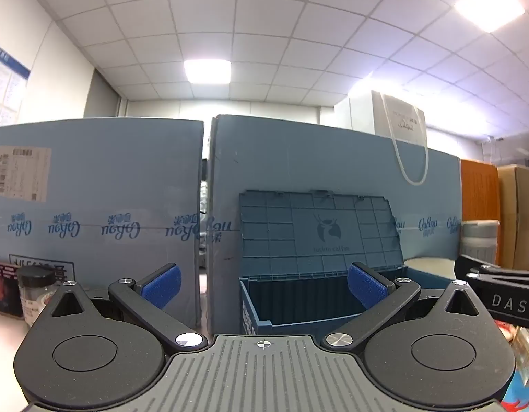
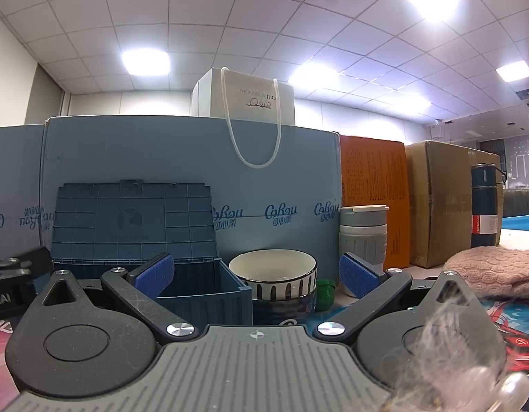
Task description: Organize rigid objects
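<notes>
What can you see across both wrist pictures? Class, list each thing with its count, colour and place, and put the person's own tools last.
storage bin: one, dark blue, lid raised, left of the bowl
bowl: one, white with dark stripes, stacked on a darker bowl, centre
small cup: one, green, right of the bowl
tumbler: one, grey and white, behind the right claw's finger
flask: one, dark blue, far right
knitted item: one, pink, right foreground
jar: one, clear with black cap, far left
big cartons: two, blue, at the back
paper bag: one, white, on top of a carton
left claw: one, black with blue pads, open
right claw: one, same colours, open
</notes>
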`<state>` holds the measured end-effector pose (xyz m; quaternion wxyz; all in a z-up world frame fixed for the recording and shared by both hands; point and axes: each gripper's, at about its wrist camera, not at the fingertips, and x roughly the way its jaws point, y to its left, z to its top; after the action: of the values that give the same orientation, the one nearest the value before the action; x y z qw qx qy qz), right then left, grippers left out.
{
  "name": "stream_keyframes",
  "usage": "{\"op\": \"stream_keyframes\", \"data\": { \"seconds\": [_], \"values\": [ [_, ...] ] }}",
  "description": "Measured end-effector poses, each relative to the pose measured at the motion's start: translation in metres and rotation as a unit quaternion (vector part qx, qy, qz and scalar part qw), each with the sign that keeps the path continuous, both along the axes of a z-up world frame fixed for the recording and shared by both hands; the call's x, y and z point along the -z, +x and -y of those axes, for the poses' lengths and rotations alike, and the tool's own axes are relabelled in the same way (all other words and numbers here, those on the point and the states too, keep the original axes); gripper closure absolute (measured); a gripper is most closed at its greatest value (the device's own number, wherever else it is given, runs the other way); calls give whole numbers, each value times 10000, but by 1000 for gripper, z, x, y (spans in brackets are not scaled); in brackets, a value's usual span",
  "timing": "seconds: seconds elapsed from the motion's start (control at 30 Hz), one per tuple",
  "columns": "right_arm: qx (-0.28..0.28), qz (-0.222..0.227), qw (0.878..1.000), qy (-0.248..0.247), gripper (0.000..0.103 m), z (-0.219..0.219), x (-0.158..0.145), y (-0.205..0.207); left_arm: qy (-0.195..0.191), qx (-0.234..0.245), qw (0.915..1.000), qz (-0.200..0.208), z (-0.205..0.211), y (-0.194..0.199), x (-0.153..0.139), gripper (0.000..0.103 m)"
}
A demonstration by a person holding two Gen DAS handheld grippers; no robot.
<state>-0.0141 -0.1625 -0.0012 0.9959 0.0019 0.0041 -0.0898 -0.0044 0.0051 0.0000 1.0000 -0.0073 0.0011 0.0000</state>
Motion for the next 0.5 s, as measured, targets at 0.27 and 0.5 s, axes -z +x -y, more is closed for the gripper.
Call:
{"op": "stream_keyframes", "data": {
  "seconds": [0.27, 0.5],
  "values": [
    [-1, -22, 10000, -8, 0, -4, 2, -1, 24, 97, 10000, -2, 1, -1, 1, 0],
    [10, -39, 10000, 2, 0, -1, 1, 1, 6, 175, 9998, -56, 1, 0, 0, 0]
  ]
}}
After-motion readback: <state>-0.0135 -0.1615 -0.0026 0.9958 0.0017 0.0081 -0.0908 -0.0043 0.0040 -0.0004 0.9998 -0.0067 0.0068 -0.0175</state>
